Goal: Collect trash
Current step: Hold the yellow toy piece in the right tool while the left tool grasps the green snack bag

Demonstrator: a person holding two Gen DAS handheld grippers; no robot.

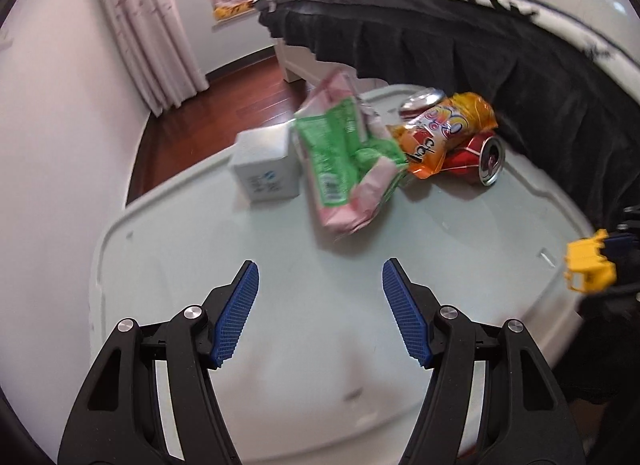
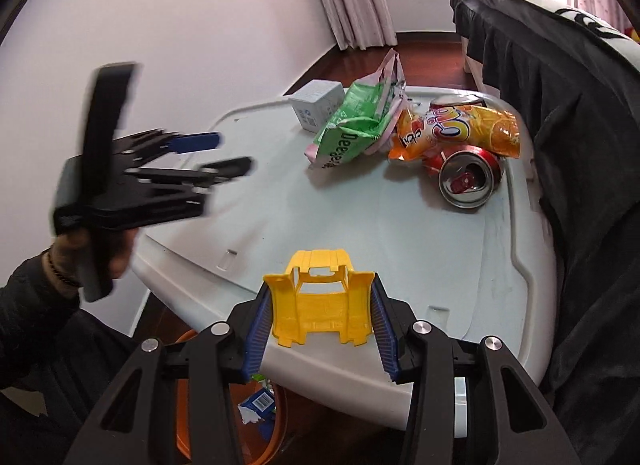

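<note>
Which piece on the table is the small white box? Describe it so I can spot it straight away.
Start at the pale table beside the black bed skirt. Trash is heaped at its far end, and the small white box stands at the wall-side end of that heap, next to the green and pink bag. It is the only plain, square-edged piece; the others are crumpled wrappers and cans.

Desk (image 2: 400,249): smooth pale plastic, slight sheen, faint scuffs.

Yellow plastic piece (image 2: 320,305) between the right gripper (image 2: 320,319) pads: moulded hard plastic, semi-gloss.

Gripper pads (image 1: 236,317): blue, finely ribbed, rubbery; arms matt black plastic with bright metal pins.

Ahead of the left gripper (image 1: 320,305): crumpled green-and-pink wrapper (image 1: 348,157), thin film; orange snack bag (image 2: 460,129), glossy; red can (image 2: 468,179), shiny metal, dented; small white box (image 1: 264,169), matt cardboard.

Bed skirt (image 2: 580,125) to the right: black pleated cloth, matt. Floor (image 1: 248,93): polished dark wood.
</note>
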